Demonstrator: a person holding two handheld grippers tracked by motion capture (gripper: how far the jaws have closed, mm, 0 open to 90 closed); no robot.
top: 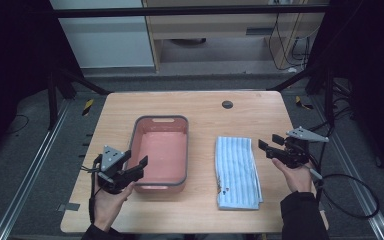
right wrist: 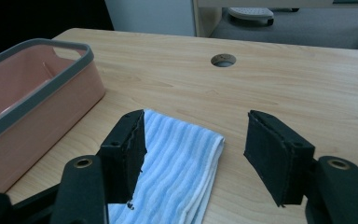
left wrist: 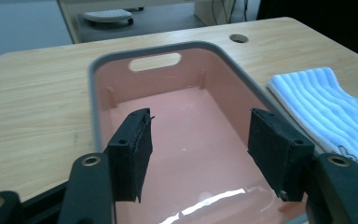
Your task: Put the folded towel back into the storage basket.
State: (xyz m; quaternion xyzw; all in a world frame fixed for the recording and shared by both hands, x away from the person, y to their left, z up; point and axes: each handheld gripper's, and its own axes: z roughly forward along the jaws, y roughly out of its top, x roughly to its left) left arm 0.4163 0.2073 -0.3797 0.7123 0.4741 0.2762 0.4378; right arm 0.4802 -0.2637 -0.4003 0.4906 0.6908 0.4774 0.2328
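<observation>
one pink bin [top: 160,152], one striped towel [top: 237,172], two hand-held grippers [top: 136,169] [top: 268,149] both spread, empty.

Smooth, pale wood-grain table [top: 130,107], matt finish. The pink tub [top: 182,150] looks like glossy plastic with a grey rim, light glinting off its floor. The striped towel [top: 236,170] is soft ribbed cloth.

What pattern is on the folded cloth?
Light blue and white stripes on the cloth, clearest in the right gripper view.
</observation>
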